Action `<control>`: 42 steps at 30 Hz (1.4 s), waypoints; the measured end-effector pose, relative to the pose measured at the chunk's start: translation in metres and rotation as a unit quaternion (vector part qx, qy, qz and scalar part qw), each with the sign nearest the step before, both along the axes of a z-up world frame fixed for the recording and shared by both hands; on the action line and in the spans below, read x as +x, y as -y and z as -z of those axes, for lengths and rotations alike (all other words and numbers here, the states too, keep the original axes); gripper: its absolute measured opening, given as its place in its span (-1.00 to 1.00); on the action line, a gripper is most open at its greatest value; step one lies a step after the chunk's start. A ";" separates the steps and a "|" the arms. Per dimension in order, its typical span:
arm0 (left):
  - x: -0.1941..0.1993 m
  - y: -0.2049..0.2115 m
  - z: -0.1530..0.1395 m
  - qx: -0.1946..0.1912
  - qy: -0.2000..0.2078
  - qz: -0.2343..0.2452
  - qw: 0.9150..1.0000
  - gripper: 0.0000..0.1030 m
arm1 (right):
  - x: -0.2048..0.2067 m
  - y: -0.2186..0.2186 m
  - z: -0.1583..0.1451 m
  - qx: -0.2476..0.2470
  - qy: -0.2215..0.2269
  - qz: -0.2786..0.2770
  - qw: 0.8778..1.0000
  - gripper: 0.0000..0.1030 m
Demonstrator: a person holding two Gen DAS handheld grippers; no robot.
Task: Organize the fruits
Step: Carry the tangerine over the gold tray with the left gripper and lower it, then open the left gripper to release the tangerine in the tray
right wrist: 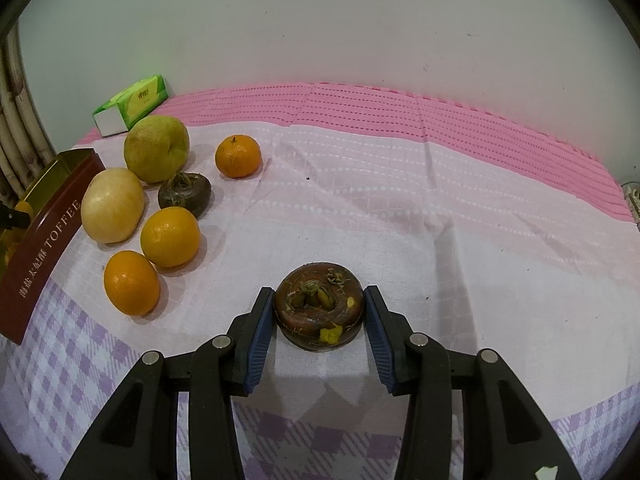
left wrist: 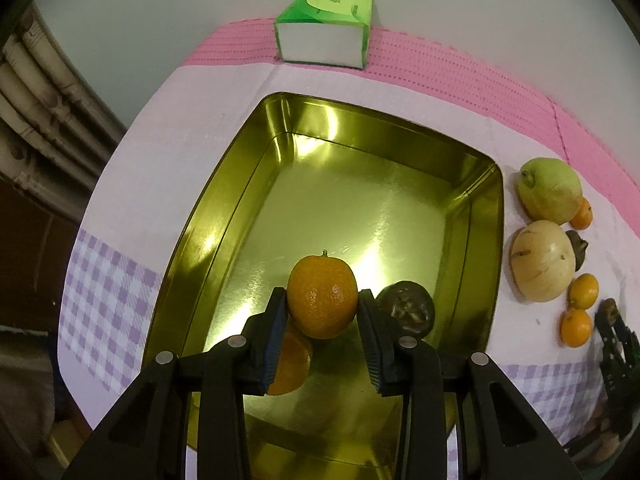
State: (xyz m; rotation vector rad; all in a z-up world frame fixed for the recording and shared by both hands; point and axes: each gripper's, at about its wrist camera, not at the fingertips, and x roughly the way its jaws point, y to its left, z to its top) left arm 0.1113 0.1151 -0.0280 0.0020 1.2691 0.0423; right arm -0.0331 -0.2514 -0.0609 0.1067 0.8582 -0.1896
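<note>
My left gripper (left wrist: 323, 300) is shut on a small orange (left wrist: 322, 296) and holds it just above the floor of the gold tin tray (left wrist: 472, 216), where its reflection shows. A dark brown water chestnut (left wrist: 408, 308) lies in the tray to the right of it. In the right wrist view my right gripper (right wrist: 319, 300) is shut on another dark brown water chestnut (right wrist: 319, 306) at the cloth. On the cloth to the left lie a green pear (right wrist: 157, 148), a pale pear (right wrist: 113, 205), three oranges (right wrist: 170, 236) and one more water chestnut (right wrist: 185, 194).
A green tissue pack (left wrist: 326, 28) stands at the back by the wall. The tin's dark red side, lettered TOFFEE (right wrist: 48, 252), borders the loose fruit on the left. Pink and checked cloth (right wrist: 440, 200) covers the table; its right half is bare.
</note>
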 end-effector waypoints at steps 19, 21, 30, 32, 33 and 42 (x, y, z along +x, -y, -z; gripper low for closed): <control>0.002 -0.003 0.022 0.029 -0.011 0.014 0.999 -0.30 | 0.000 -0.001 0.002 -0.002 -0.001 0.000 1.000 -0.18; 0.002 -0.002 0.022 0.032 -0.010 0.015 0.999 -0.29 | 0.000 0.000 0.002 -0.002 -0.001 0.000 1.000 -0.18; 0.000 0.000 0.023 0.041 -0.007 0.021 0.999 -0.29 | 0.000 -0.001 0.002 -0.002 -0.001 0.000 1.000 -0.18; -0.001 0.001 0.022 0.045 -0.005 0.024 0.999 -0.29 | 0.000 -0.001 0.002 -0.003 -0.001 0.000 1.000 -0.18; -0.002 0.002 0.021 0.047 -0.003 0.025 0.999 -0.29 | 0.000 -0.001 0.002 -0.002 -0.001 0.000 1.000 -0.18; -0.007 -0.002 0.012 0.045 0.007 0.026 0.999 -0.18 | 0.000 -0.001 0.002 -0.003 -0.001 0.001 1.000 -0.18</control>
